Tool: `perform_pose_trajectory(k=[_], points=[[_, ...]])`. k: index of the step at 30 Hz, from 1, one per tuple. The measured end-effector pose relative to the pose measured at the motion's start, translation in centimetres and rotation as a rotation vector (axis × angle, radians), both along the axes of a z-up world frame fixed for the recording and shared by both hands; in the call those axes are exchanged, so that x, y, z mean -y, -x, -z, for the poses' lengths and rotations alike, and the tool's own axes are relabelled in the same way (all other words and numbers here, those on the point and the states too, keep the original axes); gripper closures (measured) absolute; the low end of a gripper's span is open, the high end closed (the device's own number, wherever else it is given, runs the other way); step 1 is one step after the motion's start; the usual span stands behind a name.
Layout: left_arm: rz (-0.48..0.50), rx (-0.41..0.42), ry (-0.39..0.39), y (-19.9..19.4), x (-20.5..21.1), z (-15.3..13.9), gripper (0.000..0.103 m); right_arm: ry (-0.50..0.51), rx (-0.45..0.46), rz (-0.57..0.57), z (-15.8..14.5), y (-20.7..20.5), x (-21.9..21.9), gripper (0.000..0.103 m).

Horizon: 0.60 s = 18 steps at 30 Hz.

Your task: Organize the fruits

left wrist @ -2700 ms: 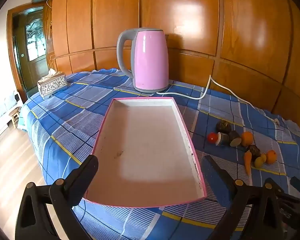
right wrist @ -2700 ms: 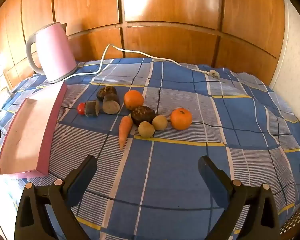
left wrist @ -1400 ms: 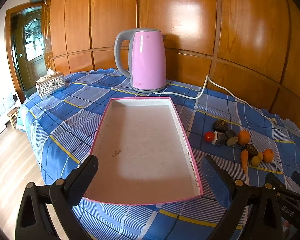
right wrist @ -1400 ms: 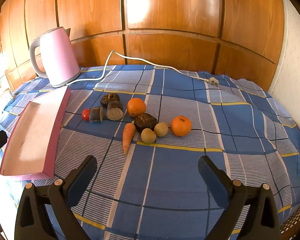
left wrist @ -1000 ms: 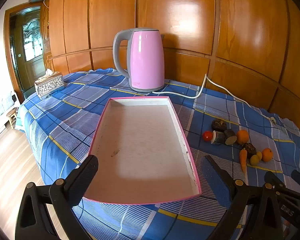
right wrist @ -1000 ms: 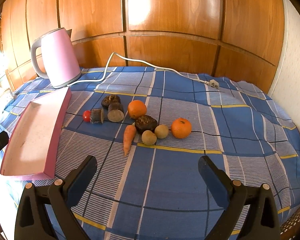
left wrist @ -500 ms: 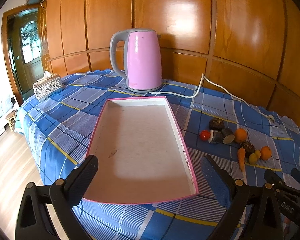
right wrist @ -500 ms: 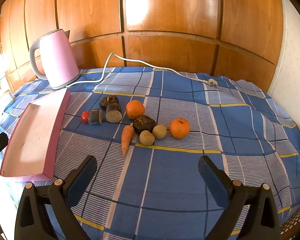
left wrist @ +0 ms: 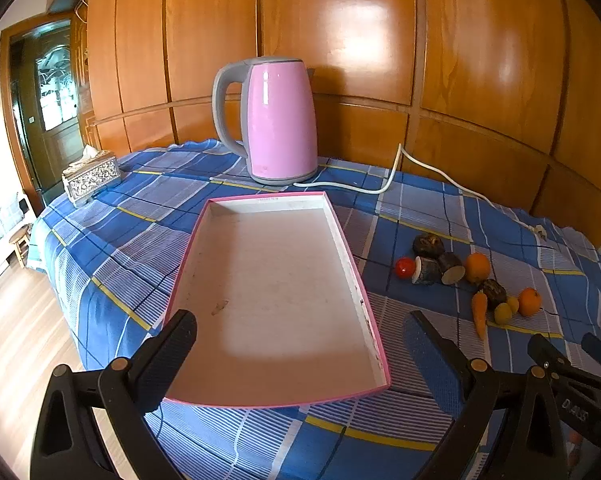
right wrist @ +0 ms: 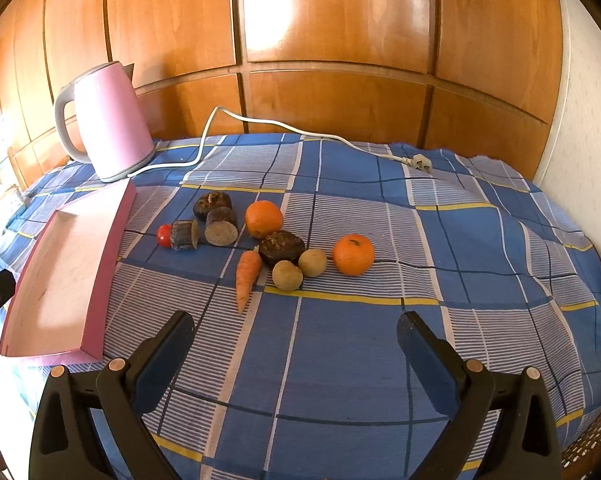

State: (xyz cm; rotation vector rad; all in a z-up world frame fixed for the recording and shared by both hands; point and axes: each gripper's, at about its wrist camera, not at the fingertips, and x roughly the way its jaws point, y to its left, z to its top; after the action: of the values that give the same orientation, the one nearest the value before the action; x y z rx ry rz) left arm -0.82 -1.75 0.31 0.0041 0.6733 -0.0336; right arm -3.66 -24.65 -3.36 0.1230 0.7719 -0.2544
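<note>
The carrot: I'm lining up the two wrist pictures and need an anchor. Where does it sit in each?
Left wrist view: the carrot lies far right, lower middle, just left of a small yellowish fruit.
Right wrist view: the carrot lies near the centre, pointing toward the camera, left of two yellowish fruits.
Shared landmark: the pink kettle, standing at the wall behind the pink tray.

Both my views bright, sharp in the centre. Daylight glare patches on the wood panel wall (left wrist: 352, 36) and kettle (left wrist: 278, 120). Soft shadows behind the fruit. Heavy fisheye bending, black vignette corners; floor at left blown out.
</note>
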Motion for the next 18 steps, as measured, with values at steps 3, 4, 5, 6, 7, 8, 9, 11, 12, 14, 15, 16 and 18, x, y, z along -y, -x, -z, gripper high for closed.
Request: perform_pose_trajectory(k=[3, 4, 5, 6, 7, 8, 9, 11, 12, 14, 15, 16, 18], points=[[0.006, -0.003, -0.003, 0.0, 0.2, 0.1, 0.000, -0.003, -0.002, 0.003, 0.1, 0.0, 0.2, 0.000], [0.008, -0.004, -0.003, -0.1, 0.3, 0.1, 0.000, -0.006, -0.006, 0.005, 0.2, 0.0, 0.3, 0.001], [0.013, -0.007, -0.002, -0.1, 0.3, 0.1, 0.000, -0.009, -0.008, 0.007, 0.2, 0.0, 0.4, 0.000], [0.018, -0.009, -0.001, -0.1, 0.4, 0.2, 0.000, -0.011, -0.010, 0.009, 0.3, 0.0, 0.5, 0.000], [0.021, -0.012, -0.002, -0.1, 0.5, 0.2, 0.000, -0.012, -0.012, 0.011, 0.4, 0.0, 0.6, 0.000], [0.028, -0.017, -0.001, -0.1, 0.6, 0.3, 0.000, -0.013, -0.013, 0.015, 0.4, 0.0, 0.7, 0.001], [0.035, -0.021, 0.001, -0.2, 0.6, 0.3, 0.000, -0.013, -0.015, 0.020, 0.4, 0.0, 0.9, 0.000], [0.053, -0.032, 0.009, -0.3, 0.8, 0.5, 0.000, -0.017, -0.019, 0.026, 0.6, 0.0, 1.1, 0.000], [0.070, -0.039, 0.021, -0.4, 0.9, 0.6, 0.000, -0.021, -0.020, 0.029, 0.6, 0.1, 1.2, 0.000], [0.120, -0.057, 0.069, -0.5, 0.9, 0.8, 0.000, -0.024, -0.023, 0.037, 0.7, 0.1, 1.6, 0.000], [0.147, -0.068, 0.098, -0.7, 0.9, 1.0, 0.000, -0.025, -0.025, 0.041, 0.8, 0.1, 1.8, 0.001], [0.177, -0.089, 0.128, -0.9, 0.9, 1.1, 0.000, -0.025, -0.027, 0.045, 0.8, 0.2, 2.0, 0.000], [0.186, -0.104, 0.105, -1.2, 1.5, 1.1, 0.000, -0.024, -0.029, 0.054, 0.9, 0.2, 2.4, 0.000]])
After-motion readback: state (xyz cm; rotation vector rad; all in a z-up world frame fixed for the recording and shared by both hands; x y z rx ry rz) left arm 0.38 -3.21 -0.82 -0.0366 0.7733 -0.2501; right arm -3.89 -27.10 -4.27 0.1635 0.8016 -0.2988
